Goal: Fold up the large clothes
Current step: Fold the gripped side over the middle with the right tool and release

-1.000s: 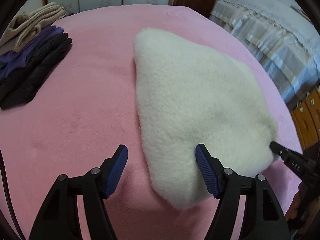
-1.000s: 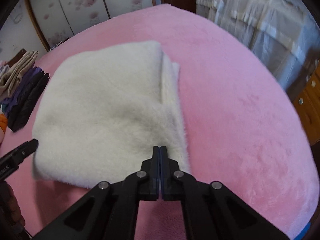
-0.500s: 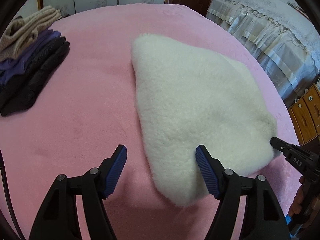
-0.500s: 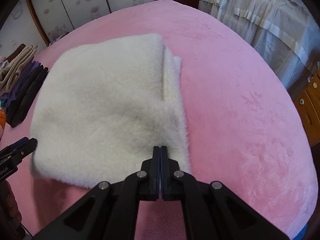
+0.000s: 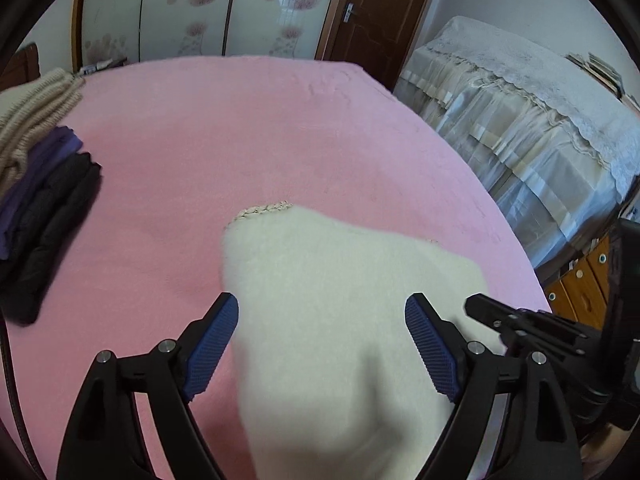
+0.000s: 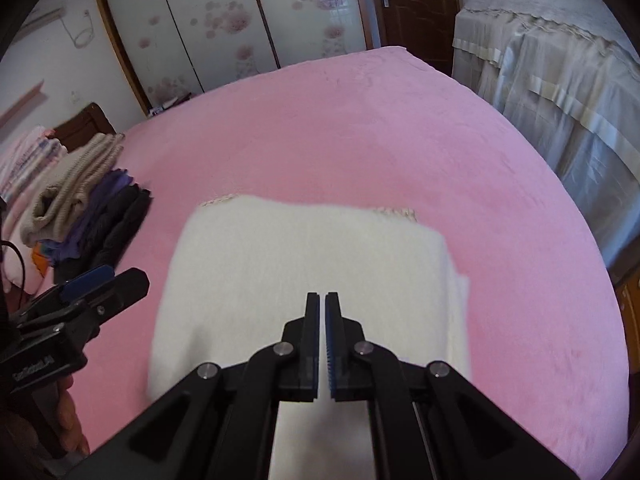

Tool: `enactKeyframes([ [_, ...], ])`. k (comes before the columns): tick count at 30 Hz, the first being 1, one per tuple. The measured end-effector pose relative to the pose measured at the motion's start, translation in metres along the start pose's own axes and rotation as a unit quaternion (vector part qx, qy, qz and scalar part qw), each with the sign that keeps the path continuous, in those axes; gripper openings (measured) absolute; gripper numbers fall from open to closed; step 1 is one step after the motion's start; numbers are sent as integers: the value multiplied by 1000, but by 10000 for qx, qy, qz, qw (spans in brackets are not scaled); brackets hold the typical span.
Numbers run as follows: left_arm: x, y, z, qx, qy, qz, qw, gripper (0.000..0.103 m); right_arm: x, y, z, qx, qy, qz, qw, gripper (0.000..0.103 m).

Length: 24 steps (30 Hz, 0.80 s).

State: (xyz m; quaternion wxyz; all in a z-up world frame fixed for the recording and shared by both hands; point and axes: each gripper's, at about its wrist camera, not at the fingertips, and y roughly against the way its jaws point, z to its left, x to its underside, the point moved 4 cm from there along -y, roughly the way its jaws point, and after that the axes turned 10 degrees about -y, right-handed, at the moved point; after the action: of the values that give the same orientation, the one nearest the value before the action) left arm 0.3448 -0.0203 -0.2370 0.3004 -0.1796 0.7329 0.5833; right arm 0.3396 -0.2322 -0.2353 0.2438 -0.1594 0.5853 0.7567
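We see the white fleecy garment (image 5: pixel 344 320) directly ahead, its near edge between our left tongs (image 5: pixel 322 334), which are opening without pressing it. Our right tongs (image 6: pixel 322 334) are nearly shut over its right half, seemingly gripping nothing.

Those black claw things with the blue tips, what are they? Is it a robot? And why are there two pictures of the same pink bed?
It is no robot. A person holds a tool in each hand, called a hand-held gripper: two fingers that pinch like tongs. Each carries a small round-lens camera looking along its fingers, so you get two pictures of one bed.

One picture comes from the left hand-held gripper. Its jaws are opening, wide apart, with the fluffy white garment below them, not pinched. The other comes from the right hand-held gripper, whose fingers are almost together; I cannot tell whether it pinches the cloth. Each tool also peeks into the other's picture, at the edge.

On the pink blanket lies that white folded garment, a bit blurred. At the side sits a pile of folded clothes: beige, purple and black.
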Motion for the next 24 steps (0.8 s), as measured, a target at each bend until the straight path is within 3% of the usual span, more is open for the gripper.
enactKeyframes([
  [3,-6,-35,5,-45,82,327,9994,86,-12,-31,-8,163,-84,325,9993,3],
  [6,-1,-67,21,-421,107,802,9958,86,-17,-51,-35,773,-158,402,9961,2],
  [7,4,-72,25,-373,203,862,9954,90,-19,-55,-47,809,-290,408,9955,0],
  [10,11,-81,38,-215,510,878,9946,99,-18,-59,-66,574,-538,501,9956,0],
  [16,19,-93,41,-186,641,898,9937,100,-13,-71,-66,720,-397,434,9957,0],
  [24,29,-100,43,-141,750,947,9926,102,-13,-73,-74,467,-760,375,9953,0],
])
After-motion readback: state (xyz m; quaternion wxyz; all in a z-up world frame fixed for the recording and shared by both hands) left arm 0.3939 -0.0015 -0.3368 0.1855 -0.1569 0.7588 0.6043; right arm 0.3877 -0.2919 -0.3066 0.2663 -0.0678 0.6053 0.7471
